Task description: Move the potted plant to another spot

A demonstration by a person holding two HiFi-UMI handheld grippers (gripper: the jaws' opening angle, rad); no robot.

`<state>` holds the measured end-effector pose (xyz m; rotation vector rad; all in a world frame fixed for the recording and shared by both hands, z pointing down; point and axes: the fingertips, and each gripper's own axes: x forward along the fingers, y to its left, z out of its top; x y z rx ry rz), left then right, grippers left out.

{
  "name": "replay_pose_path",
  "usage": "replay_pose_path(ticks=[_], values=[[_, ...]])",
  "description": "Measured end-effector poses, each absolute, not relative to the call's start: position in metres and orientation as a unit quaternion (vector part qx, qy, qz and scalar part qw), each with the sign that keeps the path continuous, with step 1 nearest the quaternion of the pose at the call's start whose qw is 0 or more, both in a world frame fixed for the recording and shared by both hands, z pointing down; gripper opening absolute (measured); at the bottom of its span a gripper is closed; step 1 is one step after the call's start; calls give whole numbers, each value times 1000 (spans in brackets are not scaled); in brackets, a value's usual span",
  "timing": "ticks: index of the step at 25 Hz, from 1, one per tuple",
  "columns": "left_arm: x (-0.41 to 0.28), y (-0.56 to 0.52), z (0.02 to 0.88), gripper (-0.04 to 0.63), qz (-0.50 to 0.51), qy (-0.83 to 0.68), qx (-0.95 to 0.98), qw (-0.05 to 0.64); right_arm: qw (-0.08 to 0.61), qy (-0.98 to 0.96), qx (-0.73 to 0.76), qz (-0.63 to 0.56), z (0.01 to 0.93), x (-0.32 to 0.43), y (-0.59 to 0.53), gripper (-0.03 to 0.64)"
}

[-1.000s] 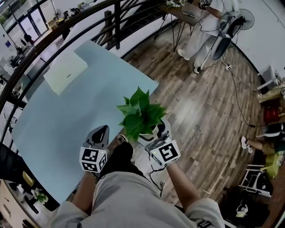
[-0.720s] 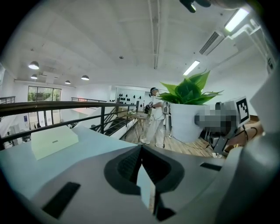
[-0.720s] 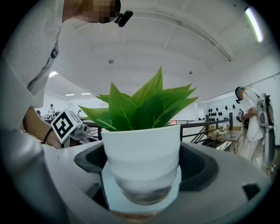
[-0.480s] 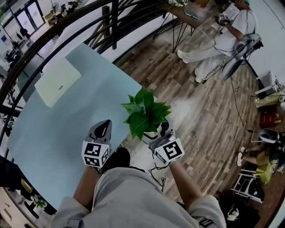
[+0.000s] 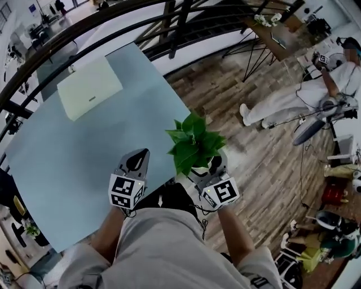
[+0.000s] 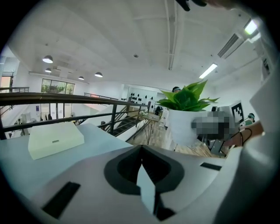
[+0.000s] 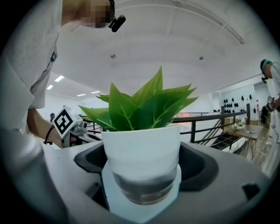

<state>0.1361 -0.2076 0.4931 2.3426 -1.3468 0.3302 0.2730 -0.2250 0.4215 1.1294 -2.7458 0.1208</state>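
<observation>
A potted plant (image 5: 194, 142) with green leaves in a white pot (image 7: 142, 164) is held upright in my right gripper (image 5: 211, 169), whose jaws are shut on the pot's sides. It hangs just off the pale blue table's right edge (image 5: 163, 84), over the wooden floor. In the left gripper view the potted plant (image 6: 186, 116) shows at the right. My left gripper (image 5: 135, 163) is over the table's near part, jaws shut with nothing between them.
A pale green box (image 5: 89, 87) lies on the far part of the table. A dark railing (image 5: 113, 17) curves behind the table. A seated person (image 5: 316, 90) and a desk (image 5: 276, 34) are at the far right, with clutter on the floor.
The view has swung as the person moved. Both grippers and the plant have shifted slightly right and closer to the table's edge. The right gripper's hold is unchanged.
</observation>
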Motion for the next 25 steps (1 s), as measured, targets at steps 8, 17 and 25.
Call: replay_pose_path(ticks=[8,17,25], values=[[99,-255,508,12,108,-594,763,229,89,-963,248,50,440,231,-308,500],[100,-281,525,12,116,-686,677,240,104,-985,117,65,479,217,-370,500],[97,-271,560,12,114,-729,612,283,132,-987,30,86,525,192,-380,500]])
